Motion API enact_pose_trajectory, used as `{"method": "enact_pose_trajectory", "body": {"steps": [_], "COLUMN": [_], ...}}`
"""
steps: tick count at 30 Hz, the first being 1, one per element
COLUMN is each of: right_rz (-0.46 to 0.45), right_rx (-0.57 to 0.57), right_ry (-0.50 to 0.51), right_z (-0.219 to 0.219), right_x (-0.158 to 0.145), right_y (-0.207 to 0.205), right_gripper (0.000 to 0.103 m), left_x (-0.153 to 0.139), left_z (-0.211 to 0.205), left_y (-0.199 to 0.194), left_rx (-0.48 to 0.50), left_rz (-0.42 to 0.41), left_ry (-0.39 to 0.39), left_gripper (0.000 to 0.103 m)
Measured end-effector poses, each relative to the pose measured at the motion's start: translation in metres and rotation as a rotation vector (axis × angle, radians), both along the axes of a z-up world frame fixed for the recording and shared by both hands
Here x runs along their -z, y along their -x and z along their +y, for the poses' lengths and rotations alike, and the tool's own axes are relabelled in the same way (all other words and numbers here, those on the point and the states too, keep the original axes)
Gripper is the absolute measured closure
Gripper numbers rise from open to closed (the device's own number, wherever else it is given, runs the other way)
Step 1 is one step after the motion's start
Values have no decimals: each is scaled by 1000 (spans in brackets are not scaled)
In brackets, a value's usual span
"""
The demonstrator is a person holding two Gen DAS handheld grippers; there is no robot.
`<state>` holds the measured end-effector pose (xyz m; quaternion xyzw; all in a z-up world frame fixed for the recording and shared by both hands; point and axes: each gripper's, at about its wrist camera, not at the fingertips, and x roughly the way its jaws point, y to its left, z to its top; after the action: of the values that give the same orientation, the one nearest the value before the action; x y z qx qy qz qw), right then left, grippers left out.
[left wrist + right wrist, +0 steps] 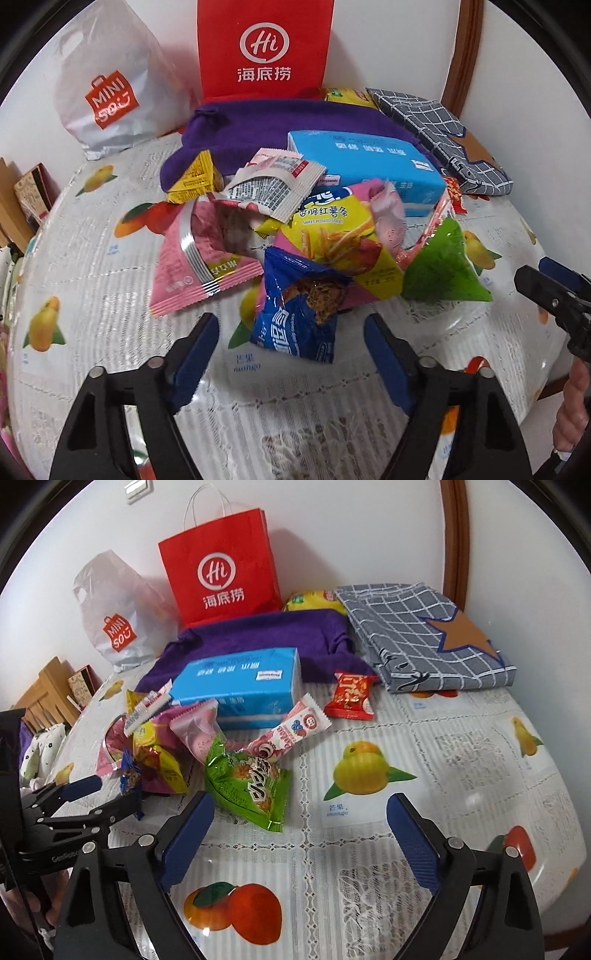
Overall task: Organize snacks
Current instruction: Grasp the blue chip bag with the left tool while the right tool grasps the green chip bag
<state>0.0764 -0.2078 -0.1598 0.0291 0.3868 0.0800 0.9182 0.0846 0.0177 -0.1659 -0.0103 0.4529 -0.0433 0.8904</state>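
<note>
Approach step. Snack pile lies on the counter (461,738) before the blue tissue box (236,690). Left tool (291,339) open and empty, straddling the blue packet (295,325); right tool (299,819) wide, empty, near the green packet (251,786). Next: close on one packet each.

red paper bag (265,48) top cut off, purple cloth (258,635) partly hidden by tissue box (240,686)

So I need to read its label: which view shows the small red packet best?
The right wrist view: the red packet lies in the open beside the blue box, face up. The left wrist view shows only a red sliver behind that box.
</note>
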Motion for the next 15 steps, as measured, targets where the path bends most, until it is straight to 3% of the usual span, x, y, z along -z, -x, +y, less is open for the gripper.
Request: {"method": "enact_pose_trajectory", "body": {"steps": [2,8,15], "right_rz": [-3,-9,6], "right_rx": [-12,-93,-162], "right_ry": [11,-5,29], "right_z": [4,22,47], "right_x": [4,10,21], "right_y": [-3,-14,-32], "right_gripper": [11,12,12], "left_x": [4,12,10], "left_z": [-1,-4,10], "left_y": [-3,-11,-12], "left_rx": [13,40,24], "left_rz": [0,6,4], "left_ry": [3,0,20], "left_gripper": [30,57,58]}}
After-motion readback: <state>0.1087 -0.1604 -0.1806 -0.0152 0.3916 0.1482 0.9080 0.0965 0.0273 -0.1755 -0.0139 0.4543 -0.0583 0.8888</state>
